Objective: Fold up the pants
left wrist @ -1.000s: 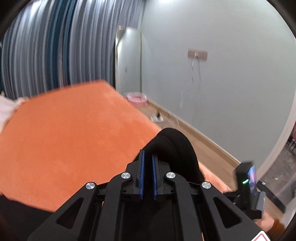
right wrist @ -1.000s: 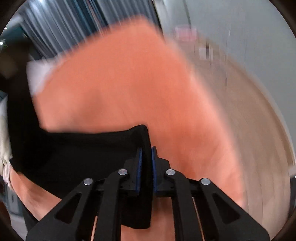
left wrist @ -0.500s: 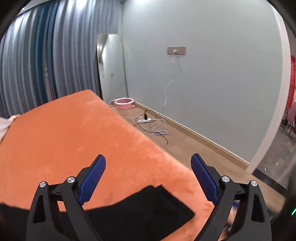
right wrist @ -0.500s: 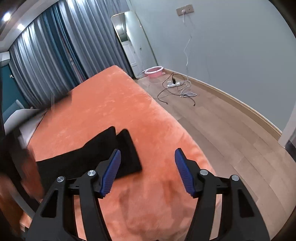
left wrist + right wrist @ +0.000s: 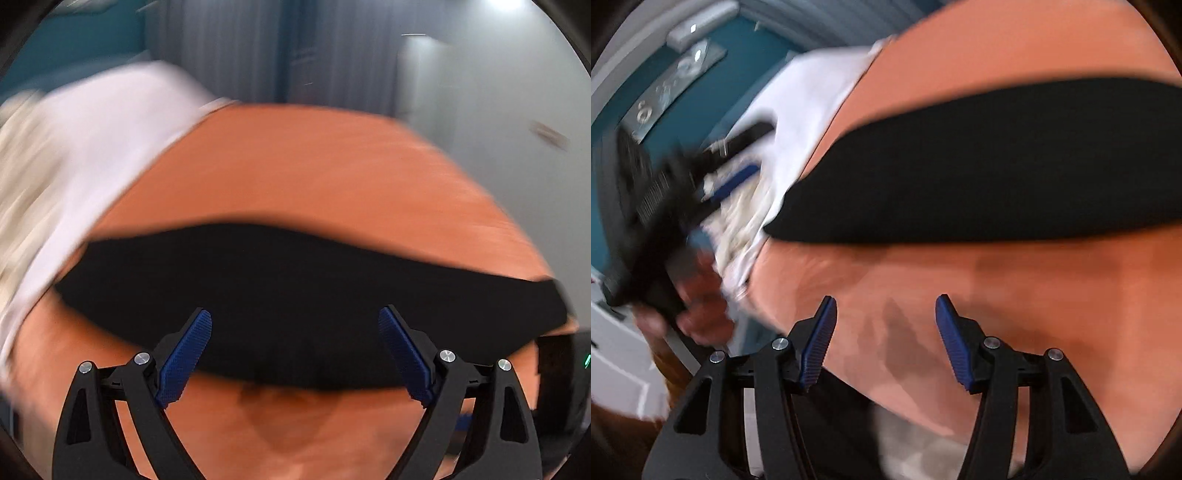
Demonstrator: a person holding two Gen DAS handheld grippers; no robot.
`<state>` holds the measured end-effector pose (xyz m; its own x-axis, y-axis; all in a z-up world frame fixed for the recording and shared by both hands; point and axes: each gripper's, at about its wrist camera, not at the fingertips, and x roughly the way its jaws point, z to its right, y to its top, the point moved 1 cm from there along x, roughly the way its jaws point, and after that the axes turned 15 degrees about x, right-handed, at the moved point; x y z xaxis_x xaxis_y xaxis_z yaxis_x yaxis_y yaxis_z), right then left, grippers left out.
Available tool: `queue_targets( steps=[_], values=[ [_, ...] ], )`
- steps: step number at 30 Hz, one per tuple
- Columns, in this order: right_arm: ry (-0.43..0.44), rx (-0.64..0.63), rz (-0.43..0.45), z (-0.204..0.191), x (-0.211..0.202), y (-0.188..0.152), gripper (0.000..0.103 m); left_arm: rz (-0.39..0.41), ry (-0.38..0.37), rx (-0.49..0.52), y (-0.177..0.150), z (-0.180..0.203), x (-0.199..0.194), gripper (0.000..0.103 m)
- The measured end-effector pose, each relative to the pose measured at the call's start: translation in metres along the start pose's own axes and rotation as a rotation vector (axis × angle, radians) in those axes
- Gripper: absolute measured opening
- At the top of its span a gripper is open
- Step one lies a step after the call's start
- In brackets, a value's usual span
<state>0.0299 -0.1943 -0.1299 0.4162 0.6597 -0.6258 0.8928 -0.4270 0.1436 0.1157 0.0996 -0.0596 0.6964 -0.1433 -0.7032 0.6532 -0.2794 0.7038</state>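
Right now, through both wrist cameras, I see a bed covered with an orange blanket [image 5: 314, 162], and the black pants [image 5: 295, 295] lie flat on it as one long dark band. Both views are smeared with motion blur, so fine detail in the cloth is lost.

Through the left wrist camera, the pants stretch across the middle of the view from nine o'clock to three o'clock. My left hand-held gripper [image 5: 295, 354] sits at six o'clock with its blue pads spread wide; its jaws are closing slightly, and they grip nothing. The pants show behind and between the pads, but the pads do not press the cloth. White bedding [image 5: 74, 140] fills the ten o'clock area, past the blanket's edge. Grey curtains [image 5: 229, 44] hang at twelve o'clock.

Through the right wrist camera, the pants run from the centre out to three o'clock, above the fingers. My right hand-held gripper [image 5: 884, 339] sits at six o'clock, about half spread and closing, with only bare orange blanket [image 5: 997, 280] between its pads. It grips nothing. At nine o'clock I see the left hand-held gripper [image 5: 683, 177] as a blurred black frame with a blue pad, and the person's hand [image 5: 690, 306] wrapped around its handle at eight o'clock. White bedding [image 5: 812, 92] lies at eleven o'clock, touching the near end of the pants.
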Motion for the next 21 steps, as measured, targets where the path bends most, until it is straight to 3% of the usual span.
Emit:
queue_targets(
  steps=[4, 7, 12, 15, 19, 20, 21],
  values=[
    [-0.019, 0.029, 0.029, -0.031, 0.056, 0.031, 0.054, -0.022, 0.056, -0.126, -0.038, -0.087, -0.007, 0.089],
    [-0.059, 0.054, 0.051, -0.043, 0.065, 0.041, 0.007, -0.019, 0.035, -0.117, -0.045, -0.102, 0.0, 0.089],
    [-0.041, 0.052, 0.127, -0.065, 0.044, 0.057, 0.007, -0.003, -0.084, -0.025, -0.052, -0.081, 0.015, 0.089],
    [-0.078, 0.01, 0.169, -0.08, 0.039, 0.065, 0.007, 0.012, -0.144, 0.016, -0.049, -0.053, 0.023, 0.089],
    [-0.101, -0.029, 0.198, -0.087, 0.04, 0.066, 0.007, 0.085, -0.248, 0.063, -0.023, -0.017, 0.041, 0.091],
    [-0.11, -0.056, 0.213, -0.089, 0.039, 0.065, 0.007, 0.068, -0.249, 0.079, -0.021, -0.012, 0.051, 0.092],
    [-0.127, -0.08, 0.22, -0.091, 0.04, 0.064, 0.007, -0.011, -0.214, 0.107, -0.02, -0.008, 0.073, 0.091]
  ],
)
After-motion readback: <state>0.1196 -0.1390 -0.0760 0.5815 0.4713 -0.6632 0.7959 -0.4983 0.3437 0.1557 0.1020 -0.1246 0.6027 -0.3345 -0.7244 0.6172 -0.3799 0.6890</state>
